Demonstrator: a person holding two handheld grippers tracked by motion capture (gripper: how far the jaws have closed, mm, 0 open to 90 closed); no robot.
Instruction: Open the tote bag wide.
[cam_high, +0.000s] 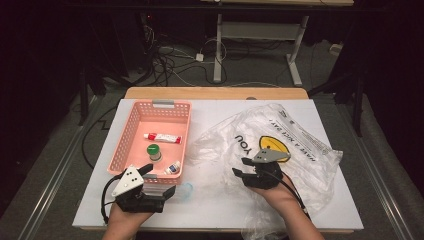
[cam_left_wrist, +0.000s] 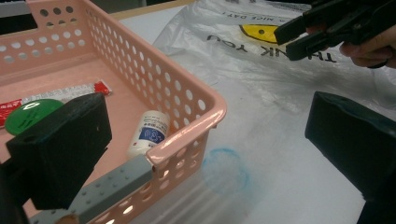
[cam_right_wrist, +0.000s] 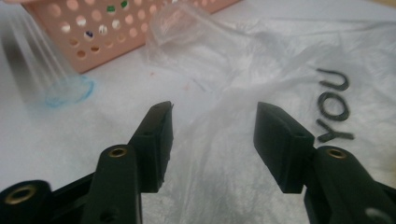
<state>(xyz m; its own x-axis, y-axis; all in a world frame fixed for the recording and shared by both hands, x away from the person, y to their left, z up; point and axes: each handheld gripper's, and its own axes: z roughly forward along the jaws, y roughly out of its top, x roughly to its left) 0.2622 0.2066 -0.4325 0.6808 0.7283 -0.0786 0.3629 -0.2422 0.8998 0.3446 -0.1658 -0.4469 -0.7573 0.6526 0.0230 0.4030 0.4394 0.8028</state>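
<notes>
Right gripper (cam_high: 241, 167) over the left edge of the clear plastic bag (cam_high: 280, 145), jaws about half open, a bag fold between them, pads not pressing it. Left gripper (cam_high: 155, 179) wide open, straddling the near right corner of the pink basket (cam_high: 135, 120), gripping nothing. Bag lies right of the basket on the white table (cam_high: 215, 200)
</notes>
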